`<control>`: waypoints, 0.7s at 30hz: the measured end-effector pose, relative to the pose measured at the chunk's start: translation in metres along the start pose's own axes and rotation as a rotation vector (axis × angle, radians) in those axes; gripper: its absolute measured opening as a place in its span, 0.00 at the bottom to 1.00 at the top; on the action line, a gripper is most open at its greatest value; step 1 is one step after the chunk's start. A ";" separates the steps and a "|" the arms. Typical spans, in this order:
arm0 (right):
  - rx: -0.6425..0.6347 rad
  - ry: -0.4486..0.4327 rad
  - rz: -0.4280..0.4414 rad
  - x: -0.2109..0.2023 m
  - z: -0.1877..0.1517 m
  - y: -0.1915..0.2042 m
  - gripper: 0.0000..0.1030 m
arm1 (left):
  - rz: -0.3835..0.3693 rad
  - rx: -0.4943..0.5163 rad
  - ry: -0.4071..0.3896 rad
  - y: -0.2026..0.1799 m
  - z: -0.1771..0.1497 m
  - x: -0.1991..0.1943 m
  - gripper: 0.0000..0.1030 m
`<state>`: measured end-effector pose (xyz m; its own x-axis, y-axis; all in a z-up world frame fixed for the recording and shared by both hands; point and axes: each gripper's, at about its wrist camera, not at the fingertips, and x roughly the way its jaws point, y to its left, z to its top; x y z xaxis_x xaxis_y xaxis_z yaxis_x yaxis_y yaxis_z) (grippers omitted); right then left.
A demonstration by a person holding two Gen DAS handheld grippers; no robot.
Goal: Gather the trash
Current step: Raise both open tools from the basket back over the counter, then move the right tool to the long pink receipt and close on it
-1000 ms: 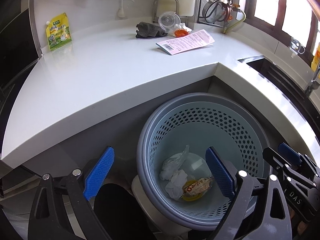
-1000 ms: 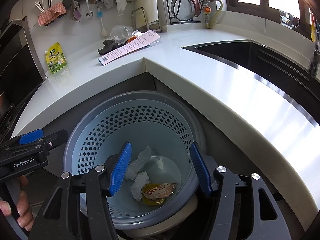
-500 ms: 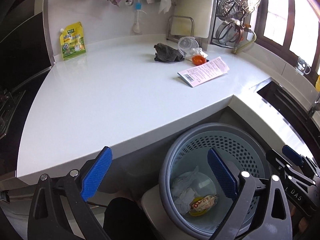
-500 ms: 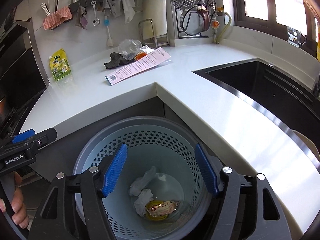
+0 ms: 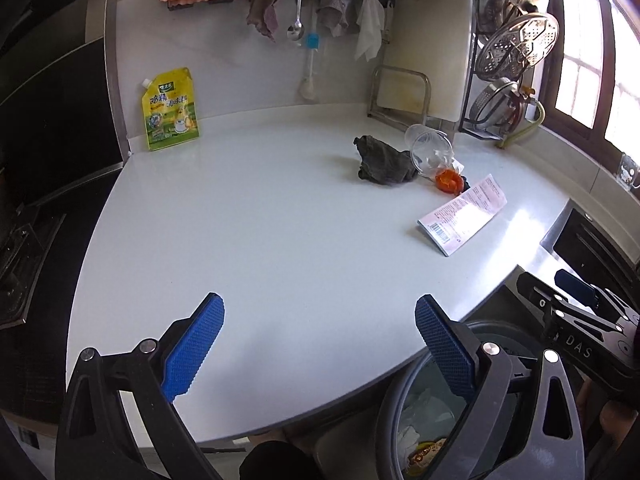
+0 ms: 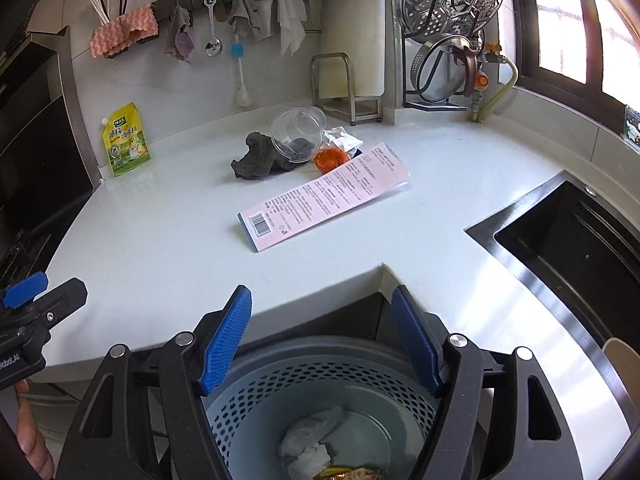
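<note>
Two wrist views over a white counter and the bin below its inner corner.

Trash on the counter: a long pink slip printed with fine text and a barcode at its near end lies flat near the counter's inner corner, its far end slightly raised. Behind it, a crumpled dark grey rag touches a clear plastic cup lying on its side, mouth toward the camera. Just right of the cup sit an orange lump and a crumpled white wrapper. A yellow pouch stands upright against the back wall, well apart from the rest.

Trash in the bin: the bin is a grey ring around a perforated pale blue basket. At its bottom lie crumpled white tissue and, partly cut off by the frame edge, a yellowish snack wrapper.

Left gripper: blue pads spread wide with nothing between them, above the counter's near edge.

Right gripper: jaws have just been opening; pads stand apart and hold nothing, above the bin's rim.
</note>
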<state>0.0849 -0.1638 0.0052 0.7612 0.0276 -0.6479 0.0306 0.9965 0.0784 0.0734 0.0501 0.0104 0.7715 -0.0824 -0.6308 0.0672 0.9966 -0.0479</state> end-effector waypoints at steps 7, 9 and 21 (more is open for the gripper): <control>0.014 0.026 -0.051 0.032 0.032 0.008 0.69 | -0.014 0.023 -0.003 -0.001 0.012 0.019 0.92; 0.020 0.029 -0.067 0.041 0.039 0.013 0.69 | -0.021 0.030 0.002 -0.001 0.013 0.025 0.92; 0.017 0.097 -0.245 0.105 0.078 0.051 0.72 | -0.039 -0.004 0.012 0.025 0.019 0.039 0.92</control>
<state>0.2165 -0.1166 -0.0001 0.6642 -0.2065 -0.7185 0.2182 0.9728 -0.0778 0.1167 0.0715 -0.0006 0.7605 -0.1212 -0.6379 0.0948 0.9926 -0.0756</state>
